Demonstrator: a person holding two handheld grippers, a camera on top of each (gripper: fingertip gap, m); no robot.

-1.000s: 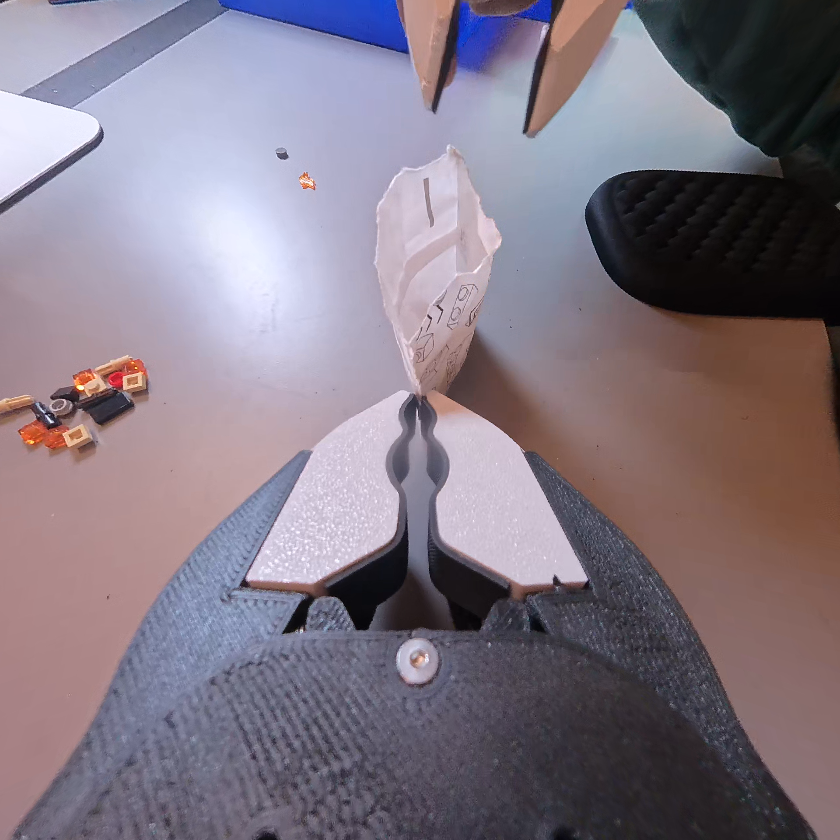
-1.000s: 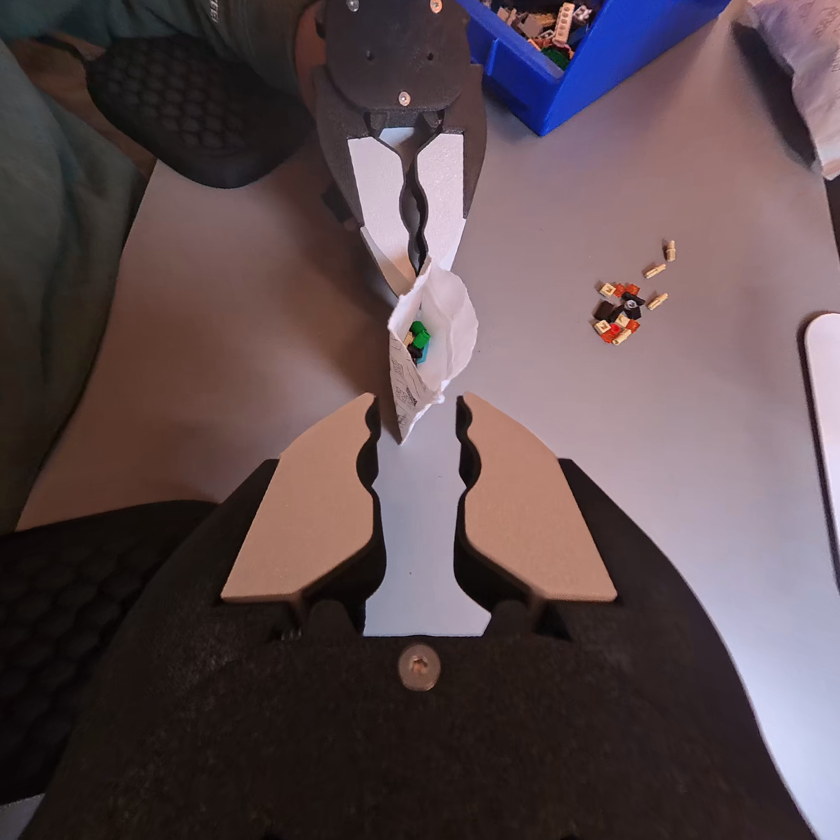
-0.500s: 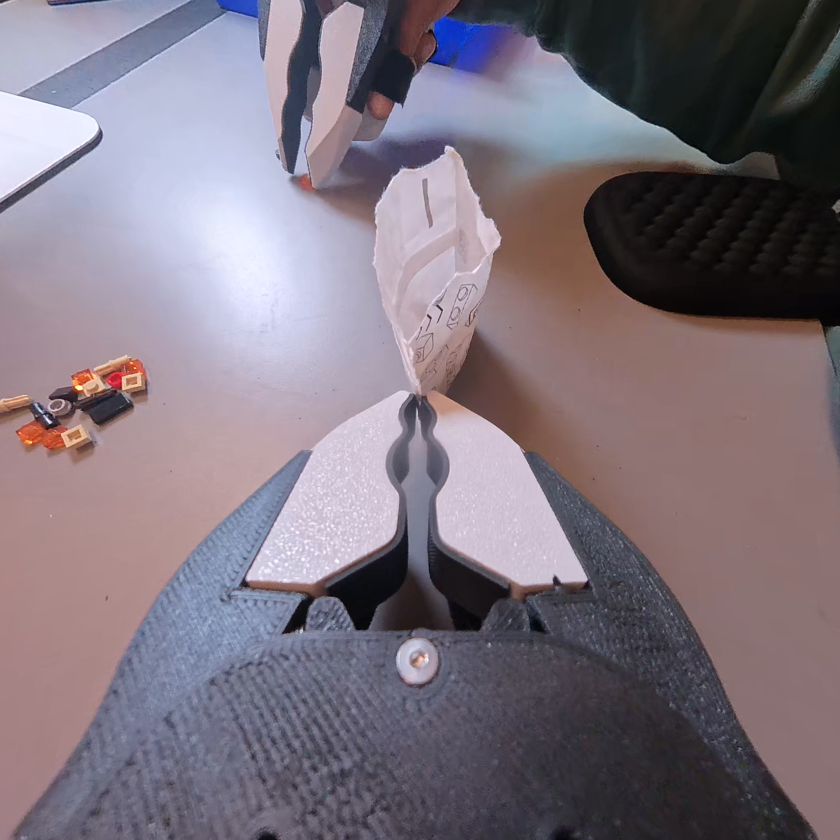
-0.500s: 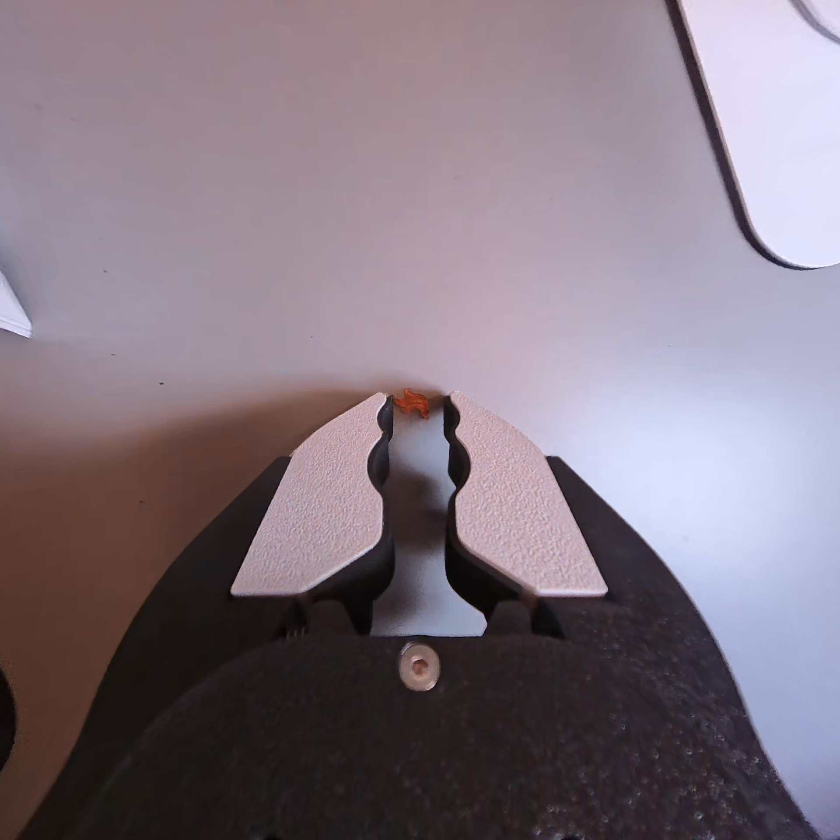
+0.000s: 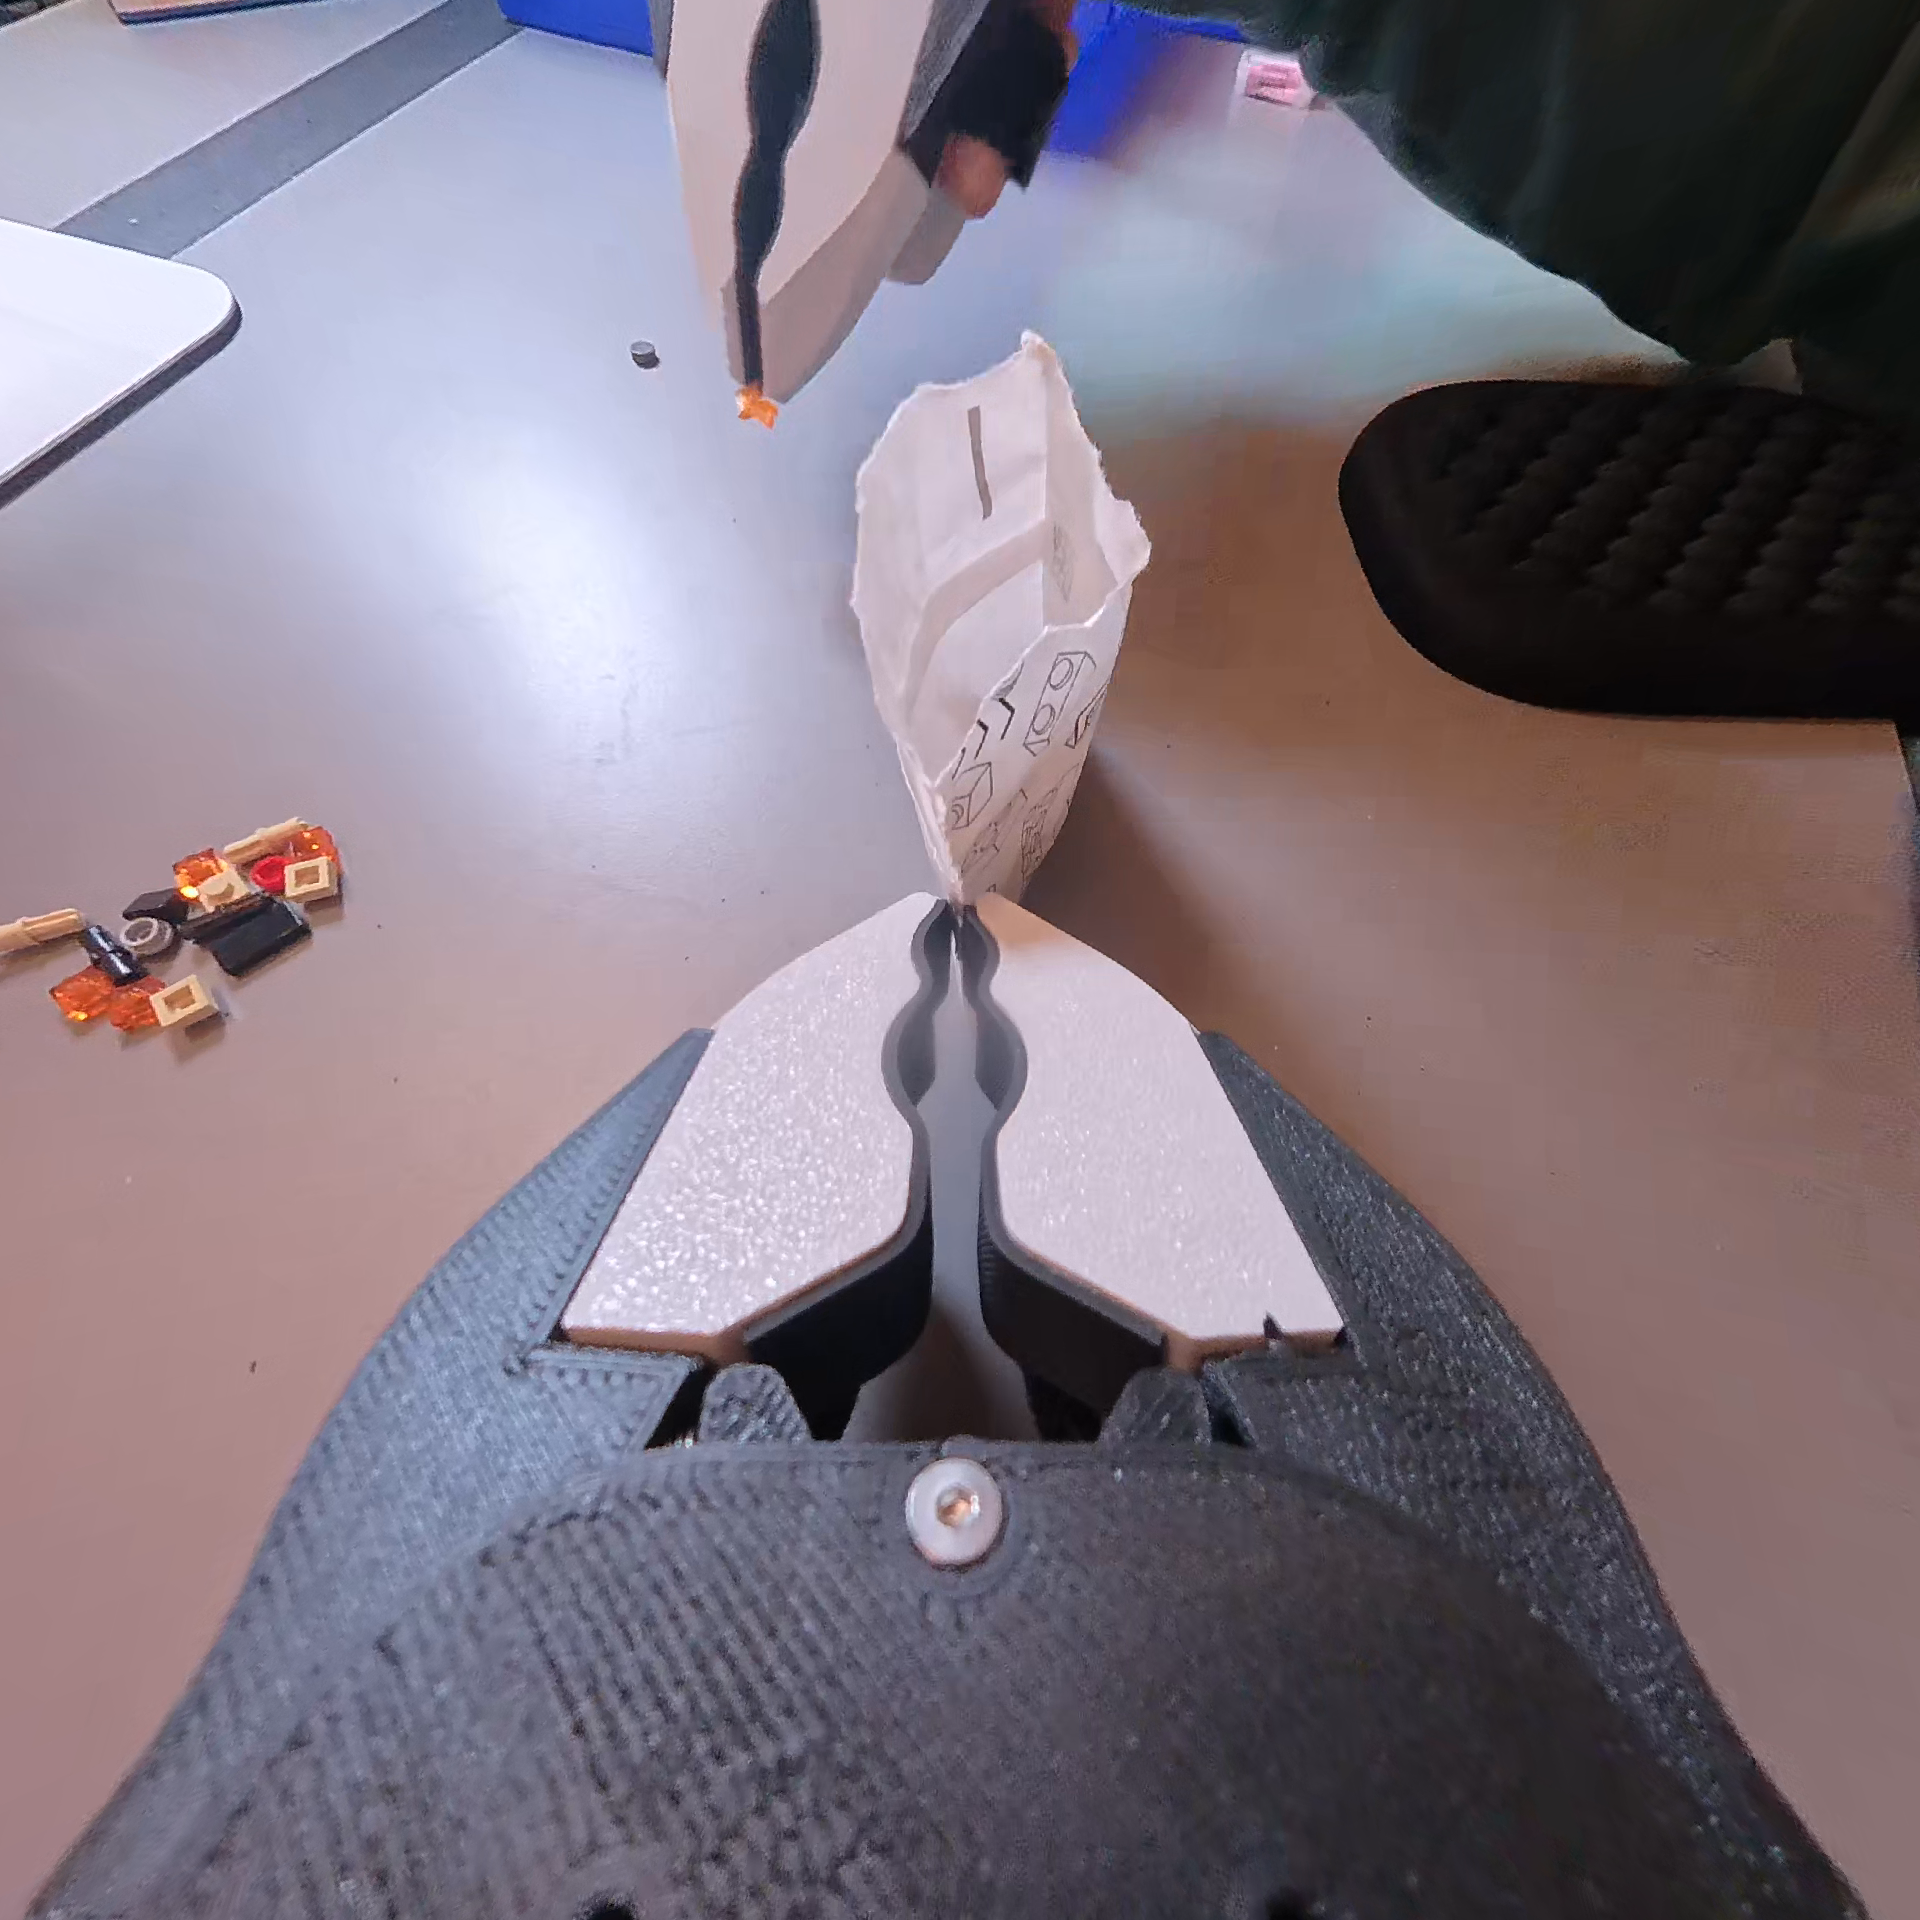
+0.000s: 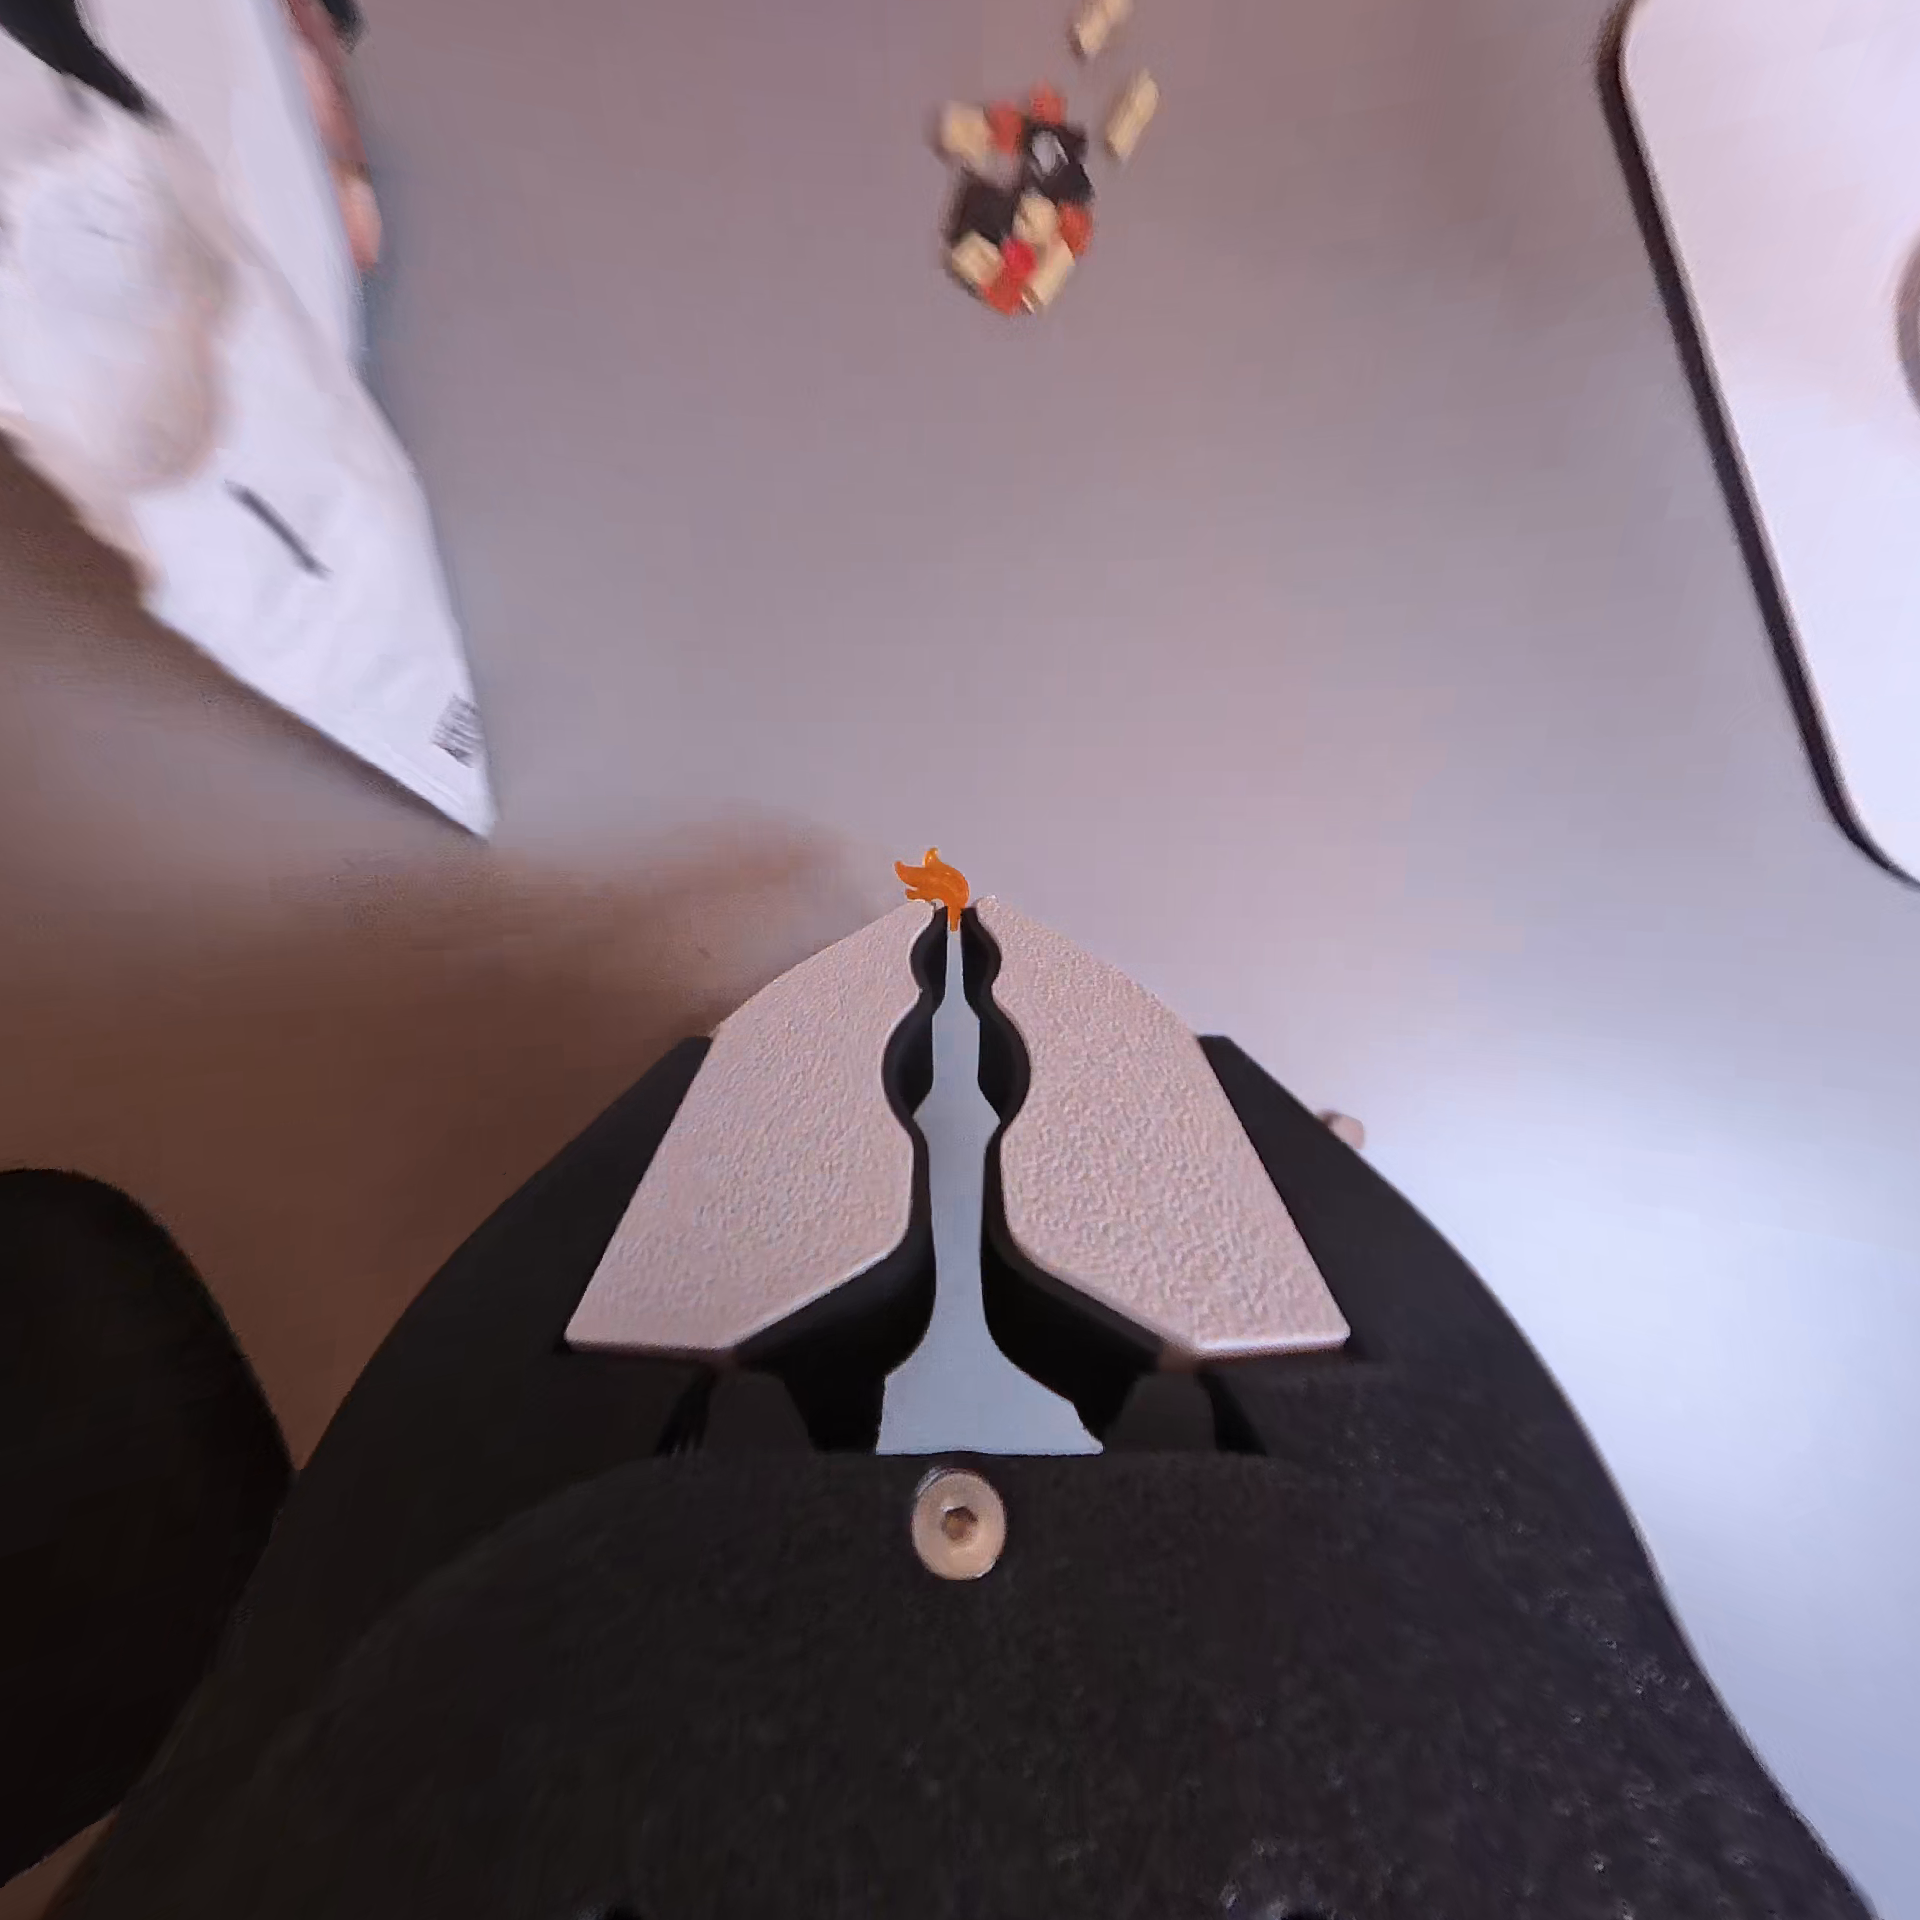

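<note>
At frame centre, right wrist view: small translucent orange flame-shaped piece [image 6: 934, 883], pinched at its stem by the closed right gripper [image 6: 954, 921], raised off the grey bench [image 6: 1247, 623]. Centre, left wrist view: left gripper [image 5: 958, 914] clamped on white printed paper bag [image 5: 997, 623], standing open-mouthed. Left: cluster of small orange, black and tan bricks [image 5: 187, 914].

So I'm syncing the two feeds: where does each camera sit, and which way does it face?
Left wrist view: on the left gripper, looking forward across the table at the paper bag it pinches; the right gripper and a sleeve show beyond.
Right wrist view: on the right gripper, tilted down at the table, pinching an orange flame piece.
Shared: bag, flame piece, brick pile.
</note>
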